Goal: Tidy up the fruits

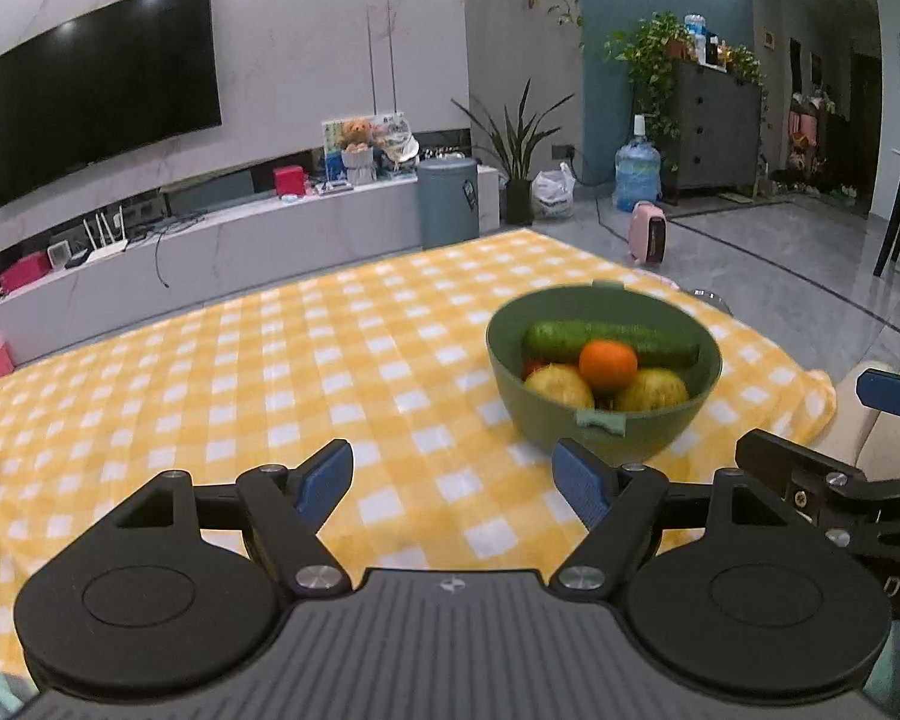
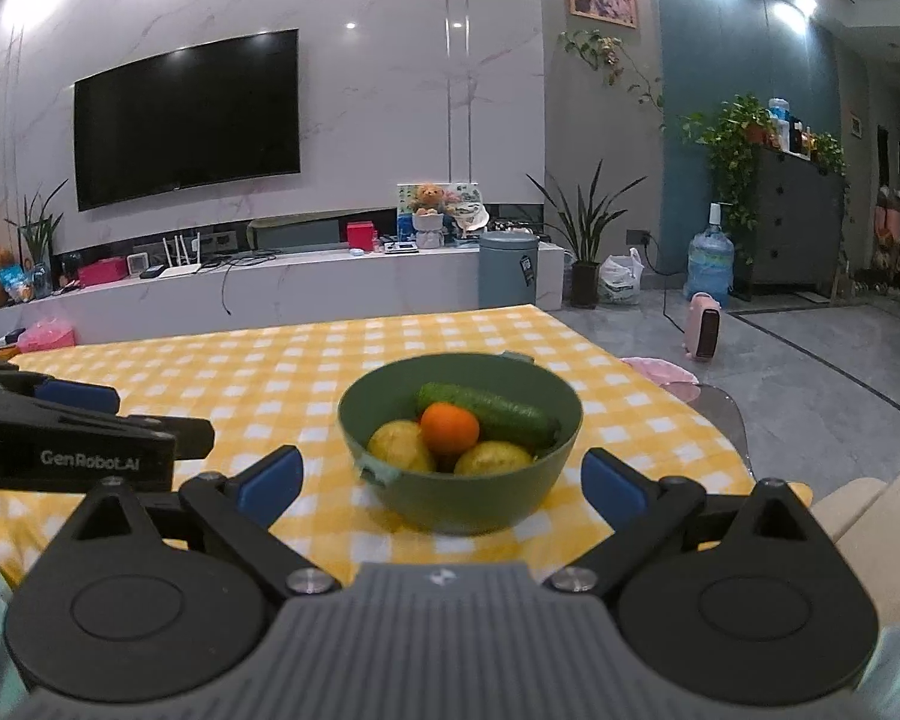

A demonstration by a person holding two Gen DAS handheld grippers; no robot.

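The bowl (image 2: 459, 468) is sitting near the desk's (image 2: 270, 372) right edge, holding an orange (image 2: 449, 427), a cucumber (image 2: 492, 414) and yellow fruits. Both grippers, left (image 1: 453, 483) and right (image 2: 444, 483), are gaping empty. A careless reach risks nudging the bowl off or rolling the perched orange out.

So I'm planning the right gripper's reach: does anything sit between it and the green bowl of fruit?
Nothing visible does. The right gripper is open, with only bare checked tablecloth before the green bowl. The left gripper sits off to the side.

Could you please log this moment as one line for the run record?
left hand-held gripper open, empty | right hand-held gripper open, empty | green bowl holds cucumber, orange
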